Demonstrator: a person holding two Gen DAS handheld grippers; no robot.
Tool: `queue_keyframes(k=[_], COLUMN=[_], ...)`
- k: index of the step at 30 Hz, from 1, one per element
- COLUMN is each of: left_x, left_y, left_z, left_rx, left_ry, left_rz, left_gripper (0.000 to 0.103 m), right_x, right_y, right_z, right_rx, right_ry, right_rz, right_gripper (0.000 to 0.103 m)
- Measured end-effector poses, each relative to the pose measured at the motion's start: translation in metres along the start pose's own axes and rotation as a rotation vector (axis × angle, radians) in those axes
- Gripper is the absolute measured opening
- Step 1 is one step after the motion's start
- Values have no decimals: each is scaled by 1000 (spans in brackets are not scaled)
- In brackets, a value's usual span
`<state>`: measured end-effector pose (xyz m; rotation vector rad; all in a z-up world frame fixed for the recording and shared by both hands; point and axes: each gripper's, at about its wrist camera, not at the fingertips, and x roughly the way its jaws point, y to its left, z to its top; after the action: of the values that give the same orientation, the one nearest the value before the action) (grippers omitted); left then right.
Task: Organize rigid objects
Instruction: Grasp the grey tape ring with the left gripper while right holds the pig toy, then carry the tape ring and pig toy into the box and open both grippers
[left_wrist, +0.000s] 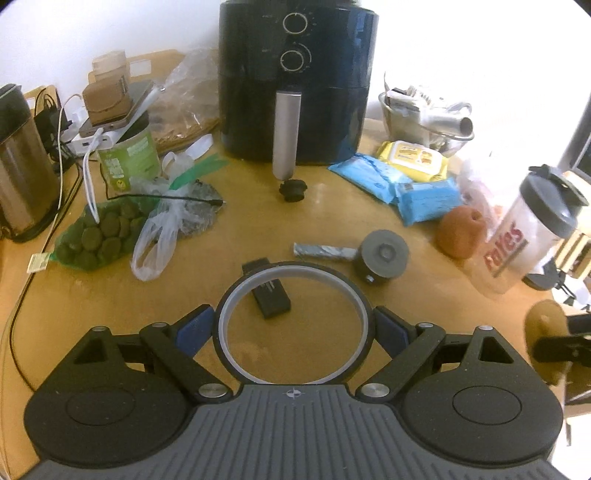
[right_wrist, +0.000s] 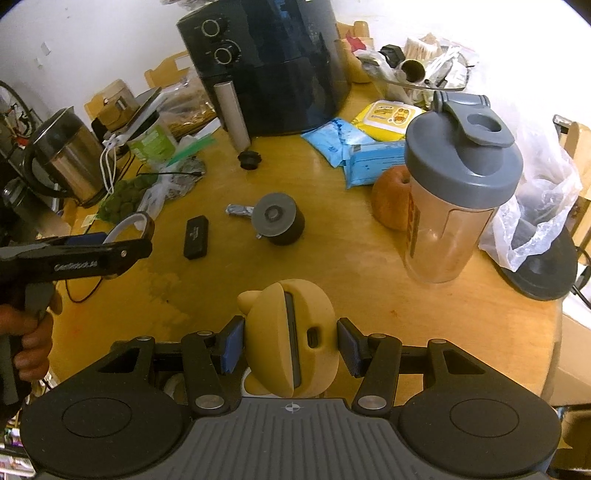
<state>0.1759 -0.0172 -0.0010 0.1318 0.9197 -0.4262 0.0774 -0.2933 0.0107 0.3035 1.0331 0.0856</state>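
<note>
Grey-rimmed ring (left_wrist: 293, 325), clamped in my left tongs (left_wrist: 293, 326), hangs above the counter (left_wrist: 332, 206) over a black block (left_wrist: 269, 295); my right tongs (right_wrist: 291, 347) grip a yellow cat-shaped case (right_wrist: 291, 343) near the counter's front edge.

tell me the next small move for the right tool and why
Probably lower the right tool to the bare table just ahead and set the yellow case down. The case is clamped between its blue pads above the wood, and that patch looks free, with the shaker bottle off to the right. The left tool holds a ring, so it is busy.
</note>
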Motion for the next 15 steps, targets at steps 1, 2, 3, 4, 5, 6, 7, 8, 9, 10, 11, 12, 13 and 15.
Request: queue_keyframes(k=[1,2,3,4,5,6,7,8,9,10,11,12,13,15], left_x=[-4,-7,-11,-15,-18,-22,-25,-28,-31,-35,-37,-40,-42,-47], left_y=[-2,-4,-6,-7,-9,-11,-12,-14,-15,-17,-19,-21,-23,-27], left_z=[-3,-6,-9,-12,-15,-18,-21,-24,-27,-30,-34,-37,-40,-46], left_rx=[-3,-4,-5,-6,-6,-7,-9,-12,-13,-13,-12,-11,-10,-12], left_ry=[1,1,3,4,5,7,9,11,13,15,16,17,18,20], left_rz=[-2,-3,-3,-3,-3,-2,-3,-5,-7,-10,-11,-11,-11,-11], left_gripper=[92,92,92,92,92,92,92,92,92,92,92,92,92,92], right_x=[0,-1,-1,-2,-2,-3,-3,-4,-5,-6,-6,-7,-8,-10], right_y=[0,1,1,1,1,1,1,1,2,2,2,2,2,2], right_z=[-1,-2,-3,-4,-5,-6,-7,-8,-8,-9,-10,-10,-11,-14], right_rx=[-2,-5,-7,-9,-12,-13,-14,-15,-17,-19,-20,-22,-23,-24], right_ry=[1,1,2,2,2,2,2,1,0,-1,-3,-5,-6,-8], right_rz=[4,8,12,16,20,22,26,30,32,35,37,39,41,45], right_gripper=[56,56,56,56,56,56,56,56,56,56,56,56,56,56])
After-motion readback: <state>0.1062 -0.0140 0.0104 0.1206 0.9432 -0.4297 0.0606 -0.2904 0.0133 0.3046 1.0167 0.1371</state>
